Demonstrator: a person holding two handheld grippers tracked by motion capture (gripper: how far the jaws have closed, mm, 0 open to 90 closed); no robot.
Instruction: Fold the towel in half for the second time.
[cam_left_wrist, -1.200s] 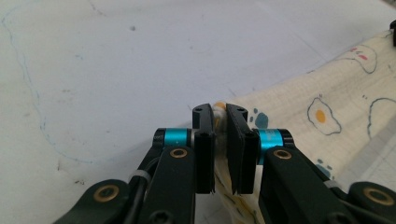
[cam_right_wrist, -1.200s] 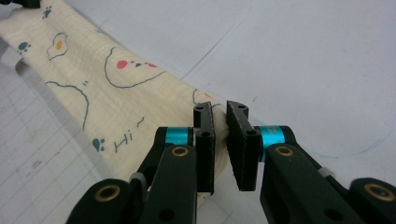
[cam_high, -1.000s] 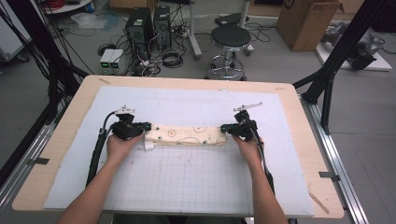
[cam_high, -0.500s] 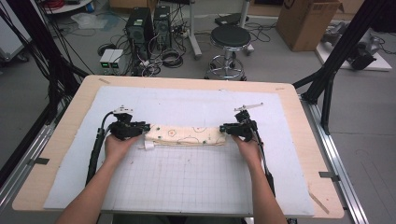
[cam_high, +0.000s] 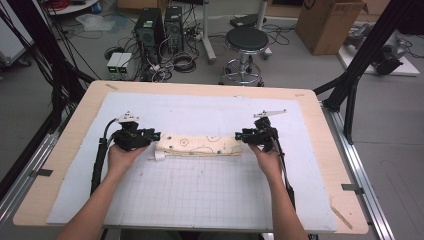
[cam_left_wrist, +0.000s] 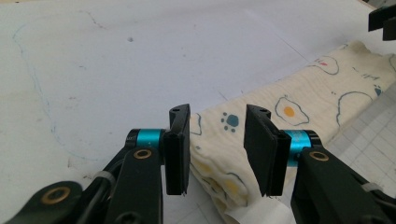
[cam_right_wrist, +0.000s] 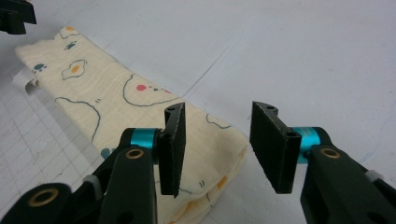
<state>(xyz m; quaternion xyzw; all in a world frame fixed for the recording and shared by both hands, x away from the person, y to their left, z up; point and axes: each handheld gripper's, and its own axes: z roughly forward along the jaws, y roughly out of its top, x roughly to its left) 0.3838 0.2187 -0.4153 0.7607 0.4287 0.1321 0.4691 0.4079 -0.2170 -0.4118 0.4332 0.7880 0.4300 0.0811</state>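
Observation:
A cream cloth printed with eggs and paw marks lies folded into a long strip across the white mat. My left gripper is at its left end and my right gripper at its right end. In the left gripper view the gripper is open; its jaws have just been opening, and the cloth's end lies between and below them, unpressed. In the right gripper view the gripper is open too, its jaws just opened over the cloth's corner. A white tag sticks out at the left end.
The white mat has a printed grid on its near half and covers most of the wooden table. Beyond the far edge stand a black stool, computer towers and cables. Black frame posts flank the table.
Both grippers' jaws have opened and let go of the cloth's ends. The left gripper has lifted slightly. The cloth lies still on the mat.

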